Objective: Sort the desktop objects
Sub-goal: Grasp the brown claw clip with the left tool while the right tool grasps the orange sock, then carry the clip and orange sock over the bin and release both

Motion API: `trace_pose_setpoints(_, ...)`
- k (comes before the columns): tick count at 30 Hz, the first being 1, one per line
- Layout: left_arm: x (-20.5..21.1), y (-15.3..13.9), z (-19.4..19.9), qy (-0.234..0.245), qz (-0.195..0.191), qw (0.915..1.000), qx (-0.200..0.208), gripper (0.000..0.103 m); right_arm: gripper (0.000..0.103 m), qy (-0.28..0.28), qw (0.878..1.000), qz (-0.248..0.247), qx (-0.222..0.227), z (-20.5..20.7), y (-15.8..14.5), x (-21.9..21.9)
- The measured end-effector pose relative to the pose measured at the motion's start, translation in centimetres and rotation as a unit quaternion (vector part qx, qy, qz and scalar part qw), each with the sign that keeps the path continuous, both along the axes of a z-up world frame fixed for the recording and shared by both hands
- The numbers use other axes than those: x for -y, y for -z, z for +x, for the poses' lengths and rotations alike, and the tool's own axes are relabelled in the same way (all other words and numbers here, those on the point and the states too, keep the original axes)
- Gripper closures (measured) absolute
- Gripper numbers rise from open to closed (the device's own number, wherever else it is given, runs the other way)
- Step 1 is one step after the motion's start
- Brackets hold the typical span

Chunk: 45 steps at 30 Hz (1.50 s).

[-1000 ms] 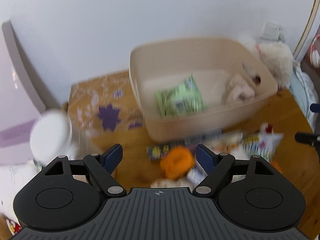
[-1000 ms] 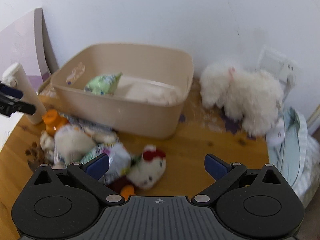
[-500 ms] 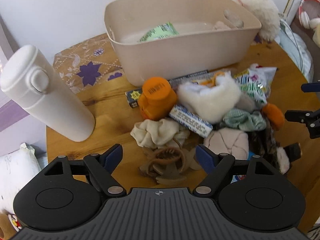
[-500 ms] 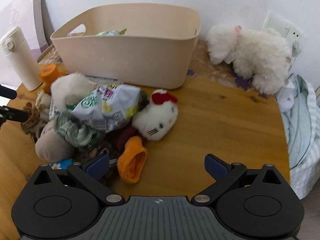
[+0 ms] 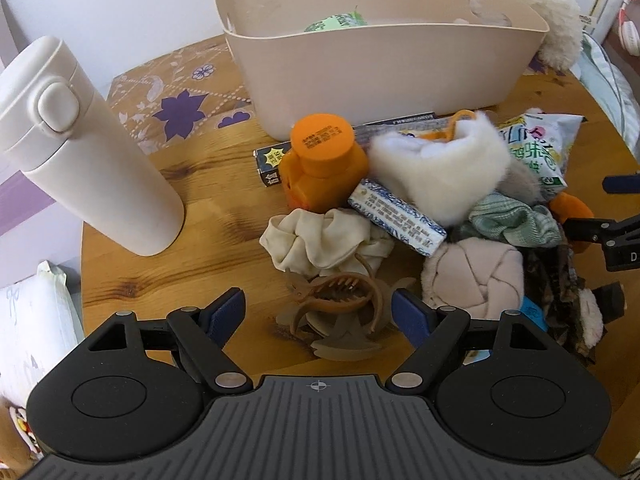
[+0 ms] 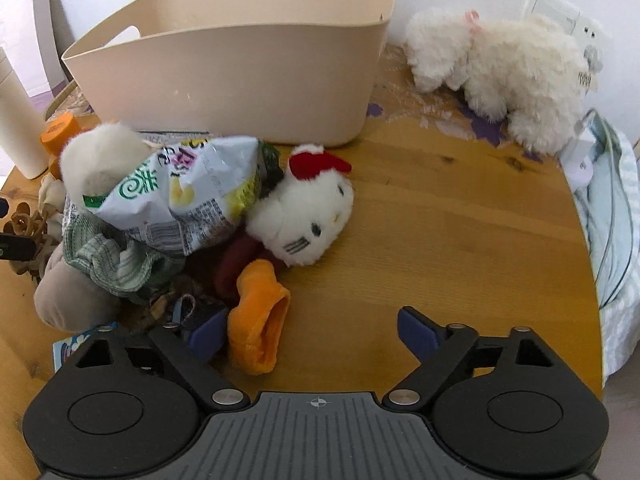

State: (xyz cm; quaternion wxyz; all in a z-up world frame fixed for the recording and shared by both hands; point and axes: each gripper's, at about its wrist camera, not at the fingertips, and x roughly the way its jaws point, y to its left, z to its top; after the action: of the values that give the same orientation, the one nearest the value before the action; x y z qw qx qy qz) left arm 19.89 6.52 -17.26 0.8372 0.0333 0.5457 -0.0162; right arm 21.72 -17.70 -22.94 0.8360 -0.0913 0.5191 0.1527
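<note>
A beige bin stands at the back of the wooden table, with a green packet inside. A heap lies in front of it: orange bottle, cream scrunchie, brown claw clip, blue-white box, white fluffy item, snack bag, Hello Kitty plush, orange sock. My left gripper is open with the claw clip between its fingers. My right gripper is open; the orange sock lies by its left finger.
A white thermos stands at the left. A white plush dog lies by the wall at the right. A patterned mat lies beside the bin. Bedding hangs past the table's right edge.
Both grippers have come down and forward toward the heap. The claw clip now lies between the left fingers, and the orange sock sits nearer the right gripper's left finger. Both stay open.
</note>
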Motion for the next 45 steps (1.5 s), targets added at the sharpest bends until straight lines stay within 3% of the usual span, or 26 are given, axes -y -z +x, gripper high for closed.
trace_pose_setpoints(8, -0.1, 0.4, 0.6, -0.005, -0.013, 0.9999, -0.009, 0.023, 0.044, 0.017, 0.999, 0.022, -0.024, 0.1, 0.7, 1.2)
trace_pose_setpoints(15, -0.3, 0.4, 1.0, -0.008, -0.044, 0.9989, -0.015, 0.049, 0.070, 0.002, 0.999, 0.036, -0.029, 0.1, 0.5, 1.3)
trace_pose_setpoints(20, -0.1, 0.2, 1.0, -0.004, -0.045, 0.9989, -0.015, 0.052, 0.084, -0.004, 0.999, 0.036, -0.026, 0.0, 0.3, 1.3)
trace_pose_setpoints(31, -1.3, -1.2, -0.1, -0.008, -0.068, 0.9976, 0.002, 0.053, 0.090, -0.004, 0.999, 0.041, -0.003, -0.4, -1.5, 2.7)
trace_pose_setpoints(32, -1.4, -1.4, -0.1, -0.008, -0.070, 0.9975, 0.004, 0.053, 0.090, -0.051, 0.998, 0.044, -0.002, -0.4, -1.8, 2.8)
trace_pose_setpoints(33, -1.4, -1.6, -0.2, -0.008, -0.071, 0.9974, 0.007, 0.053, 0.090, -0.053, 0.998, 0.045, 0.003, -0.4, -2.2, 3.0)
trace_pose_setpoints(41, -1.5, -3.9, -0.1, 0.004, -0.074, 0.9968, 0.032, 0.053, 0.091, -0.060, 0.996, 0.051, 0.038, 0.0, -5.7, 3.9)
trace_pose_setpoints(45, -1.4, -4.9, 0.5, 0.007, -0.074, 0.9962, 0.045, 0.053, 0.091, -0.051, 0.997, 0.052, 0.035, 0.6, -5.8, 4.2)
